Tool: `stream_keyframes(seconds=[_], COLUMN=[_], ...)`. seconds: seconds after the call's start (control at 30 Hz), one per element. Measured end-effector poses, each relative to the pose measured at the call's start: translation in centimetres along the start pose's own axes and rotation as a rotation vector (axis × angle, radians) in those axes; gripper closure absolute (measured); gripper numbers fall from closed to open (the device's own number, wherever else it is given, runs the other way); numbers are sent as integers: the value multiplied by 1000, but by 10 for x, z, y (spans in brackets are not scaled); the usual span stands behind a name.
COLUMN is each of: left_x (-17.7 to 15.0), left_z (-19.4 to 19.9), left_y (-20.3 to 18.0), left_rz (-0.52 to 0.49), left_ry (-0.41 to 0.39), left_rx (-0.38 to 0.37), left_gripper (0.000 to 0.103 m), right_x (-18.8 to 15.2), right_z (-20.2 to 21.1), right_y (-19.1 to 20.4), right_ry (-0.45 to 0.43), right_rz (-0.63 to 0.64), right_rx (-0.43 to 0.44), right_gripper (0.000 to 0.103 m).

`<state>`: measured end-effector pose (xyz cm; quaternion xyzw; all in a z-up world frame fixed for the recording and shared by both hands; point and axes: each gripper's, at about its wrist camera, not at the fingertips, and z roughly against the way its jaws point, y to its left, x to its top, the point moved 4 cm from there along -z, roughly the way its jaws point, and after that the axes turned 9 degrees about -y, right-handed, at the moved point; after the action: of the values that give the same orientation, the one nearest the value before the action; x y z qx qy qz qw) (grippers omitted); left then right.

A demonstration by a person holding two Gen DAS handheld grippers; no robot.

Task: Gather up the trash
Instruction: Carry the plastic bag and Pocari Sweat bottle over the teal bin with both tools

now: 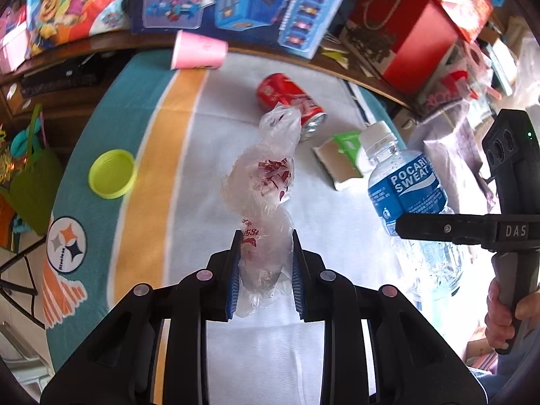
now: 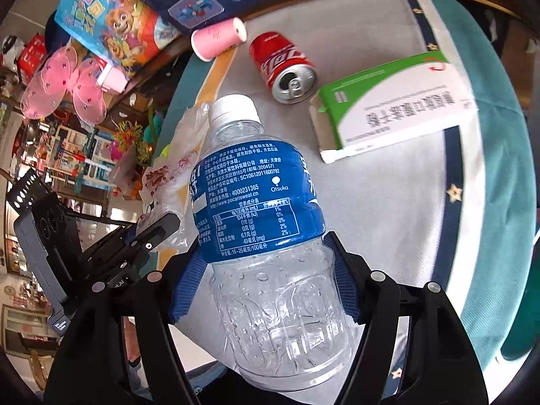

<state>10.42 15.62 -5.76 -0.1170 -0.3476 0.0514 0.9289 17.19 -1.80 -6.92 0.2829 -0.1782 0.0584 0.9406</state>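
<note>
- Left wrist view: the left gripper (image 1: pixel 265 270) is clamped on a crumpled clear bag (image 1: pixel 266 182), pinched low so the rest stands up past the fingers, clear of the cloth (image 1: pixel 189 155).
- On the cloth beyond: a lime lid (image 1: pixel 112 173) at left, a pink cup (image 1: pixel 199 50) on its side at the far edge, a red can (image 1: pixel 290 99) lying behind the bag, and a green-and-white box (image 1: pixel 341 158) to the right.
- At right, the right gripper (image 1: pixel 438 227) holds a bottle (image 1: pixel 405 189); a hand (image 1: pixel 509 310) grips its handle.
- Right wrist view: the right gripper (image 2: pixel 266 290) is closed on the bottle (image 2: pixel 260 209), with the pads on its clear lower body and the cap pointing away, which looks like a secure hold for carrying.
- The bag (image 2: pixel 175 168) and left gripper (image 2: pixel 155 229) sit just left.
- The can (image 2: pixel 287 67), box (image 2: pixel 388 108) and cup (image 2: pixel 219 38) lie far on the cloth, probably still to collect.
</note>
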Motion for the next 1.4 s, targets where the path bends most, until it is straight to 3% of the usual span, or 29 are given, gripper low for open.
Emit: stream_keyframes(seconds=[0.3,0.57,0.87,1.1,1.4], left_x=[2,2,-16,-37,-70], left_z=[-5,-23,-56,-83,-117], left_y=[-79,-175,-280,-338,-390], left_rz=[-128,-278,-428,-485,-553], left_ry=[18,56,135,212,312], left_rx=[-61,-160,-267,-326,-356], left_gripper=[77,77,77,77,77], right_x=[-15,-44,-73,-89,-113], right_z=[59,131,190,214,218], right_y=[-58,-142,-233,-283,-329], right_ry=[-99,-286,-440,-496,-494], right_rz=[-119,-323,-507,-602,-691], right_rx=[17,39,-52,-96,-115], right_gripper=[37,37,37,37,37])
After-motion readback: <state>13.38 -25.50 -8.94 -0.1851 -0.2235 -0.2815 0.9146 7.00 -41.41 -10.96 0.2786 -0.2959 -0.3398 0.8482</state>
